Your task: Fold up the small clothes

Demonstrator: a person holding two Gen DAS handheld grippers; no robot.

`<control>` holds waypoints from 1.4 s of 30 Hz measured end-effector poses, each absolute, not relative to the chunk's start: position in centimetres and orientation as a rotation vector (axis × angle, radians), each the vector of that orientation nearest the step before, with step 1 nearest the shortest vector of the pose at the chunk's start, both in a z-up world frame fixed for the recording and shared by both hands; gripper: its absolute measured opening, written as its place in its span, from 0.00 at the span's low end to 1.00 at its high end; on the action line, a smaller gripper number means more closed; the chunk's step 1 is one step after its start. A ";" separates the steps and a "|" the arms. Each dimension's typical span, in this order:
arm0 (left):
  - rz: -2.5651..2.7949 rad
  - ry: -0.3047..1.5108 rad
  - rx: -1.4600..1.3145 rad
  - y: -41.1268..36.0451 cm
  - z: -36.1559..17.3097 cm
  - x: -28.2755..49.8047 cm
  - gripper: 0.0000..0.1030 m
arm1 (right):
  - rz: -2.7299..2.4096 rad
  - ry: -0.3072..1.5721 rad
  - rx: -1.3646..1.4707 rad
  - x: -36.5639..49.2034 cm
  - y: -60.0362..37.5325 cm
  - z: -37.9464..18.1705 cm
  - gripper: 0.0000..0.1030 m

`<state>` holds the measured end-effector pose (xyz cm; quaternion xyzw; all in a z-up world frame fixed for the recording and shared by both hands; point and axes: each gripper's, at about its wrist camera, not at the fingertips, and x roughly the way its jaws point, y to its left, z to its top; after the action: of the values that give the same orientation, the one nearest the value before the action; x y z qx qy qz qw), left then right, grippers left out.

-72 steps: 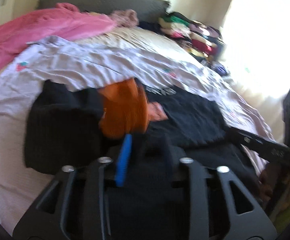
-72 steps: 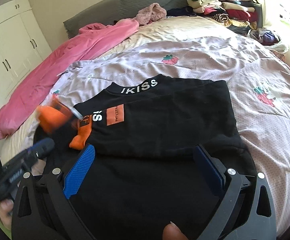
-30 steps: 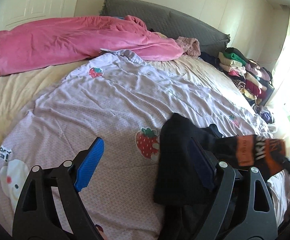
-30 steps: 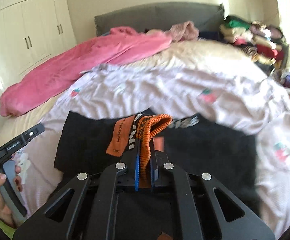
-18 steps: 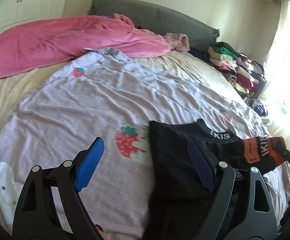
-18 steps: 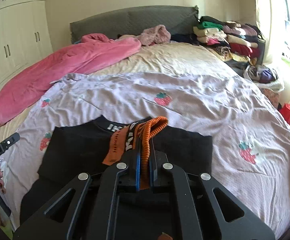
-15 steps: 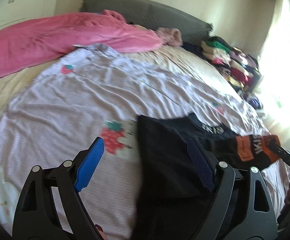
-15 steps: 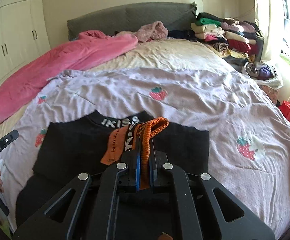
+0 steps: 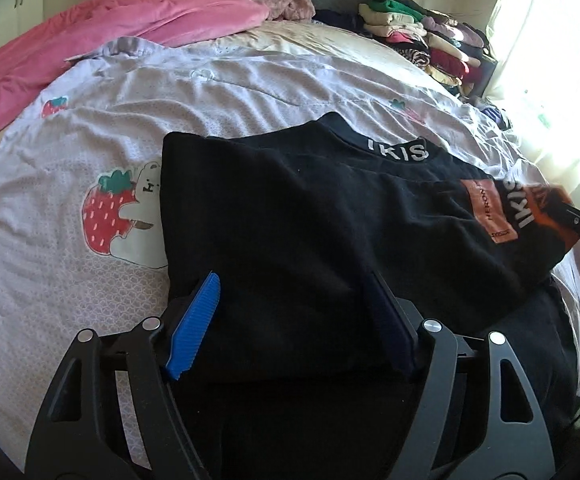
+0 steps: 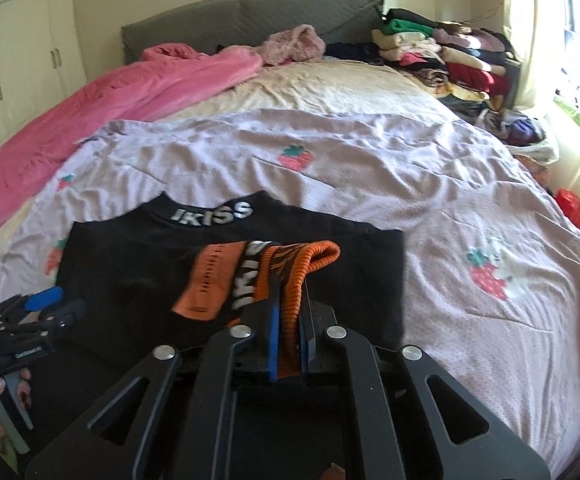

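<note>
Here, the right gripper point(image 10: 290, 320) clamps the black sweater's point(image 9: 310, 220) orange cuff point(image 10: 310, 264); the left gripper point(image 9: 294, 312) is closing over the folded sweater's near edge.

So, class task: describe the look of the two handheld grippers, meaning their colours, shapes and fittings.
Both match. The left gripper has black frames with triangular cut-outs, round silver bolts and ribbed blue pads. The right gripper shows the same black cut-out frames, silver bolts and blue pads. No cables or sleeves show.
</note>
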<state>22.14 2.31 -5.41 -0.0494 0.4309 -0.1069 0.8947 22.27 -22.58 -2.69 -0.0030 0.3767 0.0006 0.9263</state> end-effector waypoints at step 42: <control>-0.225 0.867 -0.114 3.3 -2.8 20.5 0.72 | 0.098 0.809 -0.076 18.4 -17.3 -4.8 0.75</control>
<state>20.49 3.29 -2.79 -0.0551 0.4191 -0.1088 0.8997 18.36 -17.34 -4.83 -0.0370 0.3932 0.0476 0.9175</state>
